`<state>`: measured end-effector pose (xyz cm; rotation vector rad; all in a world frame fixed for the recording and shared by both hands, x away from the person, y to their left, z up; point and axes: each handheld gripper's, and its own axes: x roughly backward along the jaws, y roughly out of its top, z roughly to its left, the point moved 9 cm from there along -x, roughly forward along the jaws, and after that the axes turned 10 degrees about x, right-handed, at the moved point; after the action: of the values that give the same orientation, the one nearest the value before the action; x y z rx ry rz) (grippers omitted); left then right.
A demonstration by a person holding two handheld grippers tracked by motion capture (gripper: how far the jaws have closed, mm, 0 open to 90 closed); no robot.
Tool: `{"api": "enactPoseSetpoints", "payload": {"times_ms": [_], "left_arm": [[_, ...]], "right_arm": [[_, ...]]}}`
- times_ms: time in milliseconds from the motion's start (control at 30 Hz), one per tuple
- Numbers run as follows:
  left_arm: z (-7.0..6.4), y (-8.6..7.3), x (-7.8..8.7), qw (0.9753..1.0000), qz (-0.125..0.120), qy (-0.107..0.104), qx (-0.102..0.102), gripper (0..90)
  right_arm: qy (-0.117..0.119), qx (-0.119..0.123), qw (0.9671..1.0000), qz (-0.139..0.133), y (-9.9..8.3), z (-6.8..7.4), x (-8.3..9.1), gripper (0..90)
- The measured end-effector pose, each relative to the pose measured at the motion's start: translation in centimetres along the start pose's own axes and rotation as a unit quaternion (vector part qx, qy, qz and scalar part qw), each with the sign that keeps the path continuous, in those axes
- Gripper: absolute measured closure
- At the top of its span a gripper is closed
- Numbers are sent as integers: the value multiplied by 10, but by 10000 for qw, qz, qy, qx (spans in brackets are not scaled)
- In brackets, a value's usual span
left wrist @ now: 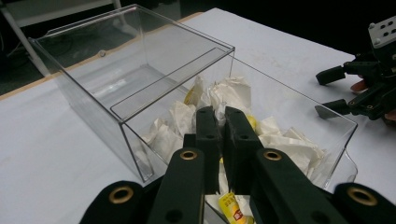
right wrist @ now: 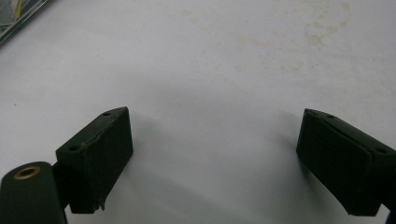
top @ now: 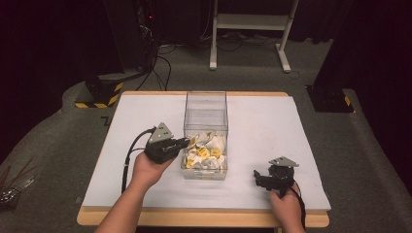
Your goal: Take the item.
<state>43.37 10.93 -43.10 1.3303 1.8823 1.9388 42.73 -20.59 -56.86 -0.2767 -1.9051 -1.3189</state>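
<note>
Packets (top: pixel 204 154) in white and yellow wrappers fill the near end of a clear plastic box (top: pixel 205 104) that stands in the middle of the desk (top: pixel 272 126), with its long side running from the near edge toward the far edge. The left gripper (top: pixel 187 141) reaches over the left wall of the box, and its jaws are closed together just above the packets; I cannot tell if they pinch anything between them. The right gripper (top: pixel 258 177) is near the right part of the near edge, well apart from the box, low over the bare white surface. Its jaws are wide open and hold nothing.
</note>
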Motion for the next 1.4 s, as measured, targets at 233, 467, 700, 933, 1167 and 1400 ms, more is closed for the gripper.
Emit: {"api": "enactPoseSetpoints", "payload": {"times_ms": [233, 467, 700, 933, 1167, 1400], "left_arm": [[11, 0, 8, 9999, -33, 98, 51, 857], [23, -1, 17, 9997, -80, 210, 114, 857], [37, -2, 27, 9992, -109, 357, 161, 857], [54, -6, 39, 9982, -174, 497, 295, 857], [68, -13, 48, 9972, -206, 598, 408, 857], [80, -19, 57, 9960, -234, 690, 520, 857]], "right_arm": [[0, -1, 10000, 0, 0, 0, 0, 107], [-2, 0, 10000, 0, 0, 0, 0, 108], [-2, -1, 10000, -1, 0, 0, 0, 108], [-2, -1, 10000, 0, 0, 0, 0, 108], [-3, 0, 10000, 0, 0, 0, 0, 108], [-5, 2, 10000, 0, 0, 0, 0, 108]]}}
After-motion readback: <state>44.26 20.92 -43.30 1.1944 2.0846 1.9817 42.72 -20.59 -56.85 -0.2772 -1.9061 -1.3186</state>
